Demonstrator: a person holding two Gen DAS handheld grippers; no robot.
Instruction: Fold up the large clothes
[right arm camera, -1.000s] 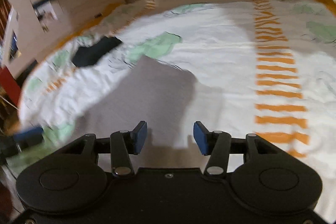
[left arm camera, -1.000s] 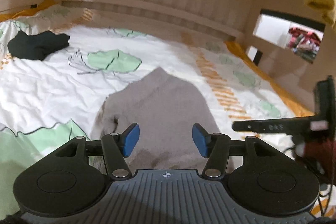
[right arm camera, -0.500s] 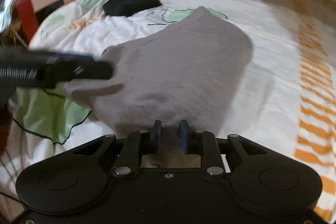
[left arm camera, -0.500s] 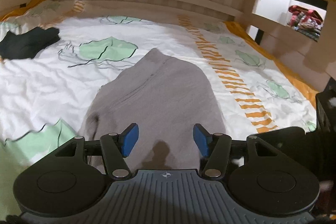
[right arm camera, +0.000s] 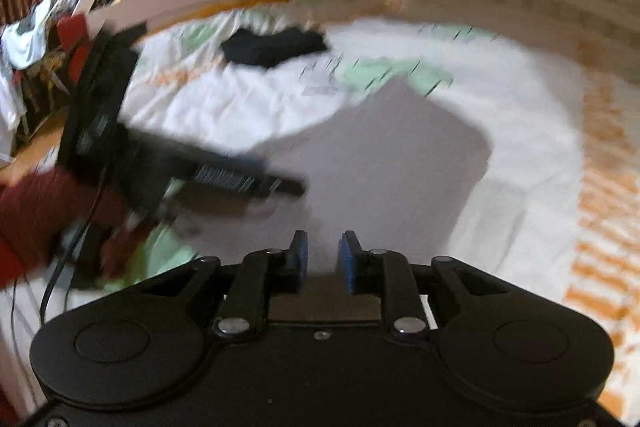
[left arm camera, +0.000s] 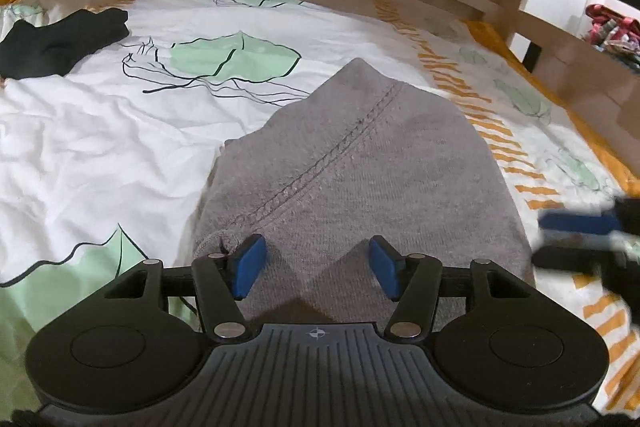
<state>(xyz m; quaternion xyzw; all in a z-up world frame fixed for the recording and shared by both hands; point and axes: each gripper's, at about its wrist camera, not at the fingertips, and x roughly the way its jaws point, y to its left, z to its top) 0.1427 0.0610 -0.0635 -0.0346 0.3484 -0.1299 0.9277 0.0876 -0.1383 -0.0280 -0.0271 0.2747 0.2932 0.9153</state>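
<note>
Hovering, left gripper [left arm camera: 314, 269]: I see it low over the near hem, fingers spread wide, holding nothing.
Right gripper [right arm camera: 323, 263]: fingers narrowly parted, gripping nothing visible.
Grey sweater [left arm camera: 360, 167]: flat on leaf-print bedsheet [left arm camera: 100, 147], 12 o'clock.
Left view only: chain-stitched seam.
Black garment [left arm camera: 60, 41]: 10 o'clock.
Writing: blurred, unreadable.
</note>
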